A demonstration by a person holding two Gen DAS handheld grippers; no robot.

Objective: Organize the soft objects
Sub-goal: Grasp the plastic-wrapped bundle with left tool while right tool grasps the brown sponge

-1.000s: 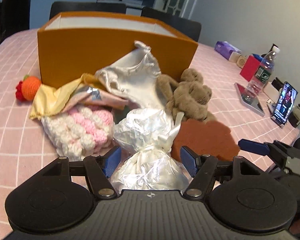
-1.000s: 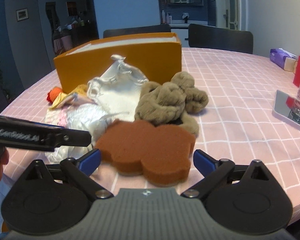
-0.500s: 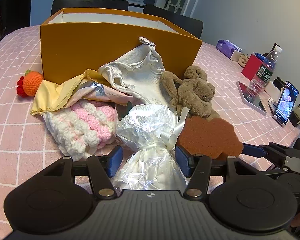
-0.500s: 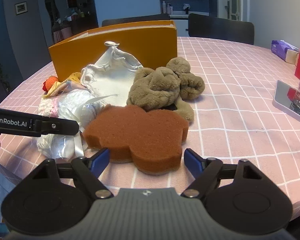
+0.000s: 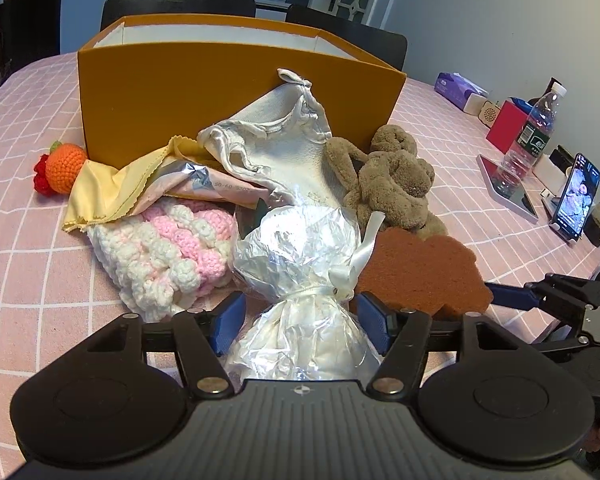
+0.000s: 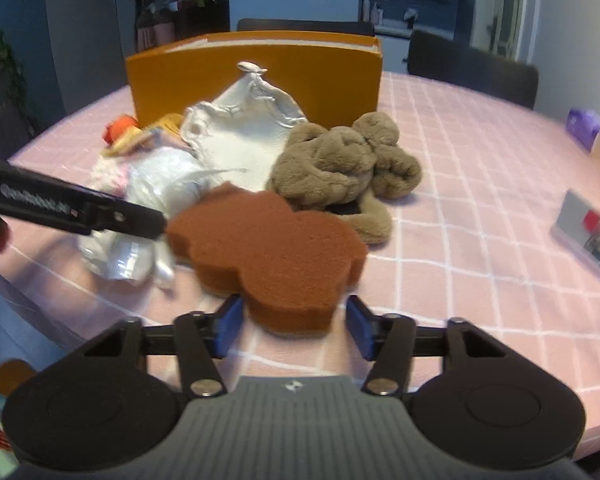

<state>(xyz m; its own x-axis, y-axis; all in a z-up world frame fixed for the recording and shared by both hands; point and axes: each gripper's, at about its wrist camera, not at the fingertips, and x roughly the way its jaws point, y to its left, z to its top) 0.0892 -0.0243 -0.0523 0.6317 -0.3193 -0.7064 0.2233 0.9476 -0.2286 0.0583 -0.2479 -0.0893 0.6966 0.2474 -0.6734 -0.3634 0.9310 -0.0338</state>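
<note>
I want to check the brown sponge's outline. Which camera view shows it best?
The right wrist view: the brown sponge lies whole and central, lobed edge visible, though slightly blurred. The left wrist view shows only part of it, behind the plastic-wrapped bundle.

Crinkly glossy plastic bag (image 5: 300,264), matt porous sponge (image 6: 268,252), fuzzy plush toy (image 6: 340,164)

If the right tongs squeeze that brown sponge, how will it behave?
The brown sponge looks porous, so it will probably compress and feel light. Its flat lobed shape shouldn't roll, and the rough surface likely resists slipping between the right tongs.
</note>
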